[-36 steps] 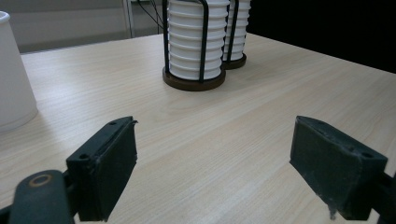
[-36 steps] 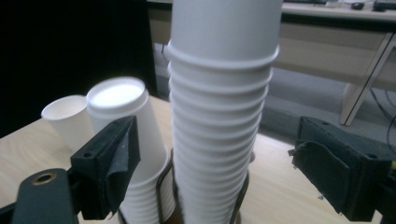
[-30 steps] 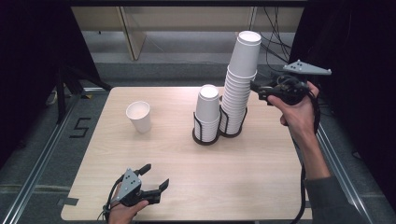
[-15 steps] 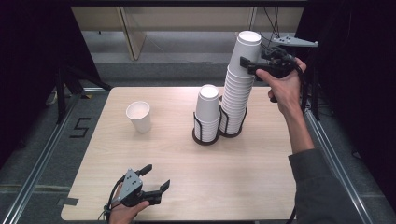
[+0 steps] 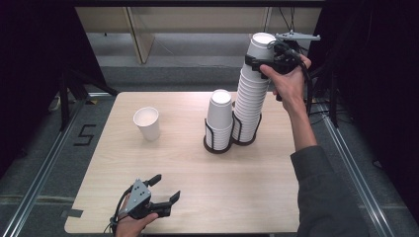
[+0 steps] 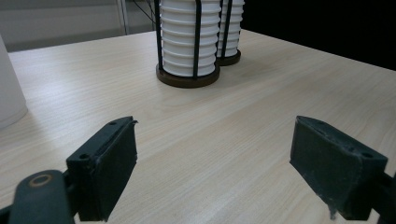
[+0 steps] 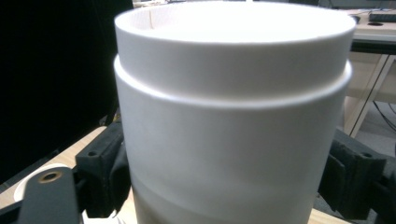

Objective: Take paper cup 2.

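The right gripper [image 5: 260, 55] stands at the top of the tall cup stack [image 5: 249, 103], a jaw on each side of the top cup [image 7: 233, 116], clasping it. The tall stack's black holder touches the short cup stack [image 5: 219, 121], on the side away from the single cup [image 5: 147, 123]. Nearer the person than the short stack, the left gripper [image 5: 165, 190] rests on the table [image 5: 276, 197], jaws apart and empty.

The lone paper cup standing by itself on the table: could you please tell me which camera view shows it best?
The high view shows it best: the lone paper cup stands upright and whole on the table, apart from both racks. The left gripper view catches only a cropped white side at its left edge. The right gripper view gives nothing certain of it.
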### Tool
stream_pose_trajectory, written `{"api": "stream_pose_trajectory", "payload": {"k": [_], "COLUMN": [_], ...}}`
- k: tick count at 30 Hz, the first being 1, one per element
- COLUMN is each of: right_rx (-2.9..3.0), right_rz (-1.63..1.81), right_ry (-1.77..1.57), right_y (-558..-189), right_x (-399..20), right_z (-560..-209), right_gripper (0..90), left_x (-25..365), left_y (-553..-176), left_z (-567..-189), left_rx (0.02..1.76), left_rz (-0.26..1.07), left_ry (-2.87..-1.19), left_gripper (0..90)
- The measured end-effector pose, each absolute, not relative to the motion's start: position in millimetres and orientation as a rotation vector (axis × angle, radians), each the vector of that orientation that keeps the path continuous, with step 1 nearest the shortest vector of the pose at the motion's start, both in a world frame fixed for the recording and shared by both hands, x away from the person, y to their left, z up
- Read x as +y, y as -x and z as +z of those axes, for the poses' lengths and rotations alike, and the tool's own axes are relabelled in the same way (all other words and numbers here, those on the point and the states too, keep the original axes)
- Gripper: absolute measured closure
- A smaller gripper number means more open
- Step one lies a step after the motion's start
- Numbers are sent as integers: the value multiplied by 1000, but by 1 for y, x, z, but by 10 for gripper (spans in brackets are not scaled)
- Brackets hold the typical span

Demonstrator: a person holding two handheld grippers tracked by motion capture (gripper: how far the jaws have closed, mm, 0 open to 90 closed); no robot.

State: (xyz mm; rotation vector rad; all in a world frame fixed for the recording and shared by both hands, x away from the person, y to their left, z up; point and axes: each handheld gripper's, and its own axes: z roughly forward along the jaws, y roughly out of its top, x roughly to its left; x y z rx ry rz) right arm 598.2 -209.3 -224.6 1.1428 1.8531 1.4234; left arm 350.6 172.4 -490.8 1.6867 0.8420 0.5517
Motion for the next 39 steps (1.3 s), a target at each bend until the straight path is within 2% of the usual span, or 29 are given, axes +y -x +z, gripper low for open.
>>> {"api": "stream_pose_trajectory", "payload": {"k": [22,32,39], "right_rx": [1701,1695,1755], "right_rz": [1499,1511,1459], "right_ry": [-1039,-1031,-1027], "right_y": [-570,-540,-511], "right_x": [-219,-244,-250], "right_z": [-150,-143,-159], "right_gripper": [190,191,192], "left_x": [170,170,168], "left_y": [-351,-351,-352], "left_z": [-493,-492,-493], "left_rx": [824,830,822], "left_rz": [540,547,537], "left_ry": [-1690,-1704,-1689], "left_gripper": [141,142,141]}}
